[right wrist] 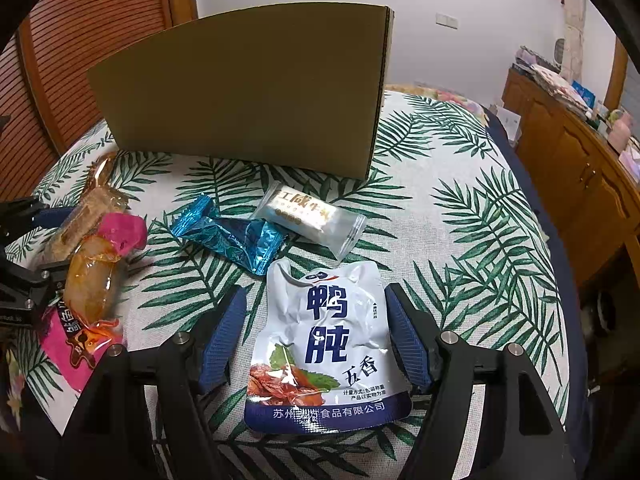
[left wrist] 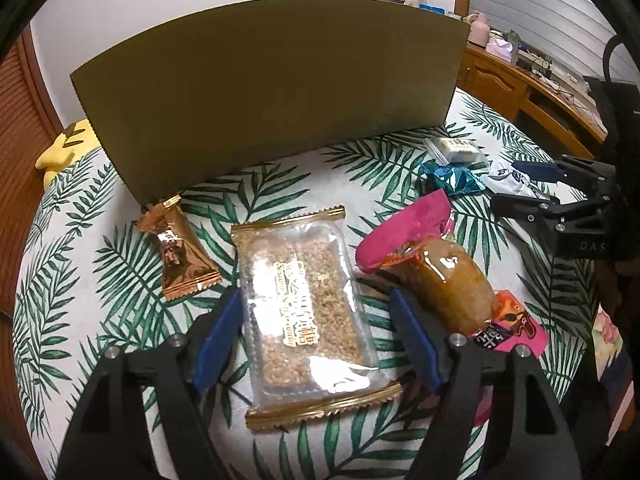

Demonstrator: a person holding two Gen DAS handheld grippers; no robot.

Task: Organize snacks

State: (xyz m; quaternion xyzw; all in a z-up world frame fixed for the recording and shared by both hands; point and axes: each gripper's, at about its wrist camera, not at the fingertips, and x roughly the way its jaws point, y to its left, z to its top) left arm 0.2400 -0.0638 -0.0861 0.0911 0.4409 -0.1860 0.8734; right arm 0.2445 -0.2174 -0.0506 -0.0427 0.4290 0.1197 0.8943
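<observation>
The left hand-held gripper point(left wrist: 316, 336) is spread around a sesame bar point(left wrist: 308, 312) lying on the leaf-print desk point(right wrist: 460, 248). The right hand-held gripper point(right wrist: 316, 332) is spread around a white pouch point(right wrist: 324, 344), in front of the cardboard box point(right wrist: 240, 96).

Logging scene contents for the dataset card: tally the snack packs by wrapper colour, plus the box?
Clear, gold-edged sesame candy pack: 1
Copper-brown candy wrapper: 1
Pink-ended sausage-like snack pack: 1
Blue foil wrapper: 1
White nougat-style bar: 1
White-and-blue pouch: 1
Cardboard box: 1
Total: 7 (6 snacks, 1 box)
</observation>
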